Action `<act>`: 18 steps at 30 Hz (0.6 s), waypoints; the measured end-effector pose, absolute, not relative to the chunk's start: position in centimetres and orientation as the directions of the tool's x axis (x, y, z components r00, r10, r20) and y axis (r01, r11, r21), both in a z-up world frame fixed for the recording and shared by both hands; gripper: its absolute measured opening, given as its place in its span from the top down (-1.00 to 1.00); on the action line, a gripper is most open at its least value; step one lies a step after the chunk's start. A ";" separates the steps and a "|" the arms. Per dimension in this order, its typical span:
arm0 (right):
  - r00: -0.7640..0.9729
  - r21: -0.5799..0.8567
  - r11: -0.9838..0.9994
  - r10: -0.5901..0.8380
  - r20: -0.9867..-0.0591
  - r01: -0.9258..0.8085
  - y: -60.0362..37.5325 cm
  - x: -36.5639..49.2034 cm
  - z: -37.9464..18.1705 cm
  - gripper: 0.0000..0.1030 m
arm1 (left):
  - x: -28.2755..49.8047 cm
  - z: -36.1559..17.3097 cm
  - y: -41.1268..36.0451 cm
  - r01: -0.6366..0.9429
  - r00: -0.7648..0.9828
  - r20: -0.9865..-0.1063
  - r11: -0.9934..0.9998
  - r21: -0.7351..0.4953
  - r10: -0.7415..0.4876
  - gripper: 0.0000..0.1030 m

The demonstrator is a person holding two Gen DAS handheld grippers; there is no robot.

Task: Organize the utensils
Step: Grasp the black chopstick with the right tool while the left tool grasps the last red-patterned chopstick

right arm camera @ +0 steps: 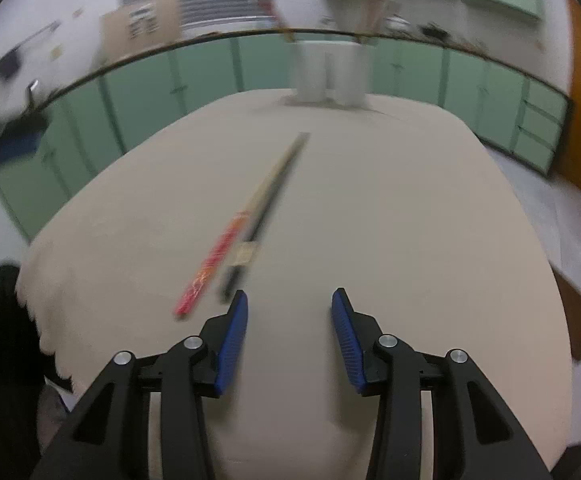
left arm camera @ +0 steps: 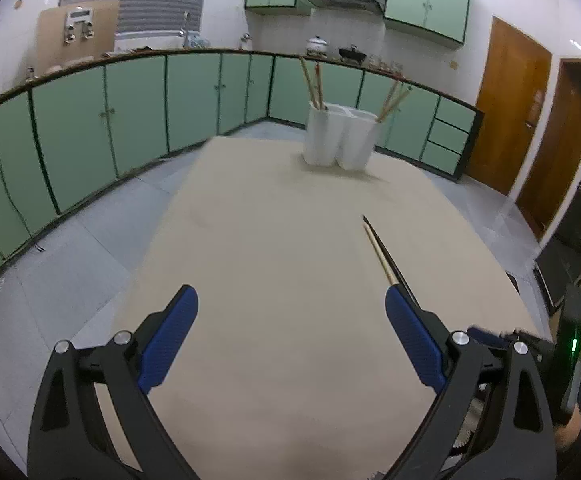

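Two chopsticks lie side by side on the beige table: a red-handled wooden one (right arm camera: 226, 248) and a black one (right arm camera: 266, 208). In the left wrist view their thin tips (left arm camera: 382, 252) show just beyond the right finger. A white utensil holder (left arm camera: 340, 138) with several compartments stands at the table's far end (right arm camera: 326, 76), chopsticks upright in its left and right cups. My left gripper (left arm camera: 290, 304) hangs open and empty over the table. My right gripper (right arm camera: 289, 302) is open too, nothing between its blue pads, just right of the chopsticks' near ends.
Green cabinets (left arm camera: 130, 120) run along the walls beyond the table (left arm camera: 274, 248). Wooden doors (left arm camera: 510, 108) stand at the right. The right wrist view is blurred. The table's left edge (right arm camera: 34, 264) is ragged near a dark shape.
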State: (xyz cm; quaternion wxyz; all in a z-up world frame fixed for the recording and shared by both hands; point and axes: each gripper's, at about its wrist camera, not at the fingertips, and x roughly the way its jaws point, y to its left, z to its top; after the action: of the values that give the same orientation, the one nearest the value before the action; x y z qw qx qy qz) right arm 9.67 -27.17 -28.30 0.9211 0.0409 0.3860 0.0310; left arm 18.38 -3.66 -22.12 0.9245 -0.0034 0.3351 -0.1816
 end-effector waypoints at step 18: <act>0.726 0.039 0.989 0.134 -0.675 -0.146 -25.1 9.9 -28.4 0.87 | 17.0 -25.9 -2.9 0.289 0.663 -0.663 0.936 -0.202 -0.348 -0.62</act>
State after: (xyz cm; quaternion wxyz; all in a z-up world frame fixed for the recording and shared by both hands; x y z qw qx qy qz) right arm 9.90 -25.09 -28.40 0.9289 -0.0081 0.3625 0.0751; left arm 17.02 -2.89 -25.85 0.9111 -0.0397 0.3712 -0.1745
